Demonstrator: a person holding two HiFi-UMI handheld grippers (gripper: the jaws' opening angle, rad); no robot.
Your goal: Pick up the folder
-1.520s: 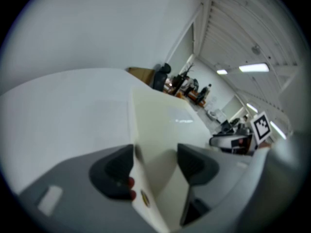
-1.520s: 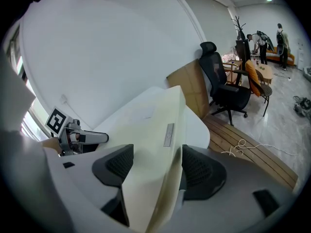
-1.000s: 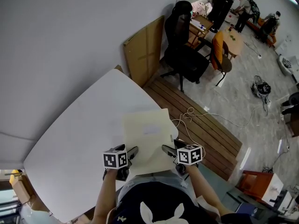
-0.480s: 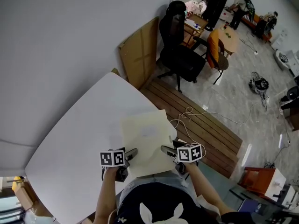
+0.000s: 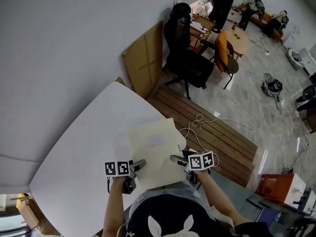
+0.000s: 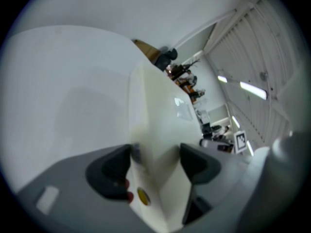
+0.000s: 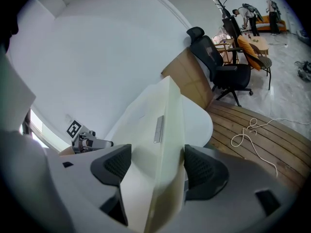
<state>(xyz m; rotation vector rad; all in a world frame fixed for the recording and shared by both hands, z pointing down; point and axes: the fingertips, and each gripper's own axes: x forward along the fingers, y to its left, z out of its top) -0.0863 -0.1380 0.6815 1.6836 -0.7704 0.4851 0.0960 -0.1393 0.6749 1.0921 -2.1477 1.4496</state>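
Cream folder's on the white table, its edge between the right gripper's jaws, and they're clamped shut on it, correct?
Not clamped. The right gripper view shows the right gripper with its jaws wide apart, having just been opening, not gripping the folder edge between them. The folder does lie on the white table.

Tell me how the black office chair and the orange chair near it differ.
The black office chair has a tall back and headrest; the orange chair has a lower orange back. The black office chair stands beside the leaning cardboard sheet; the orange chair stands at the wooden table. Both stand empty.
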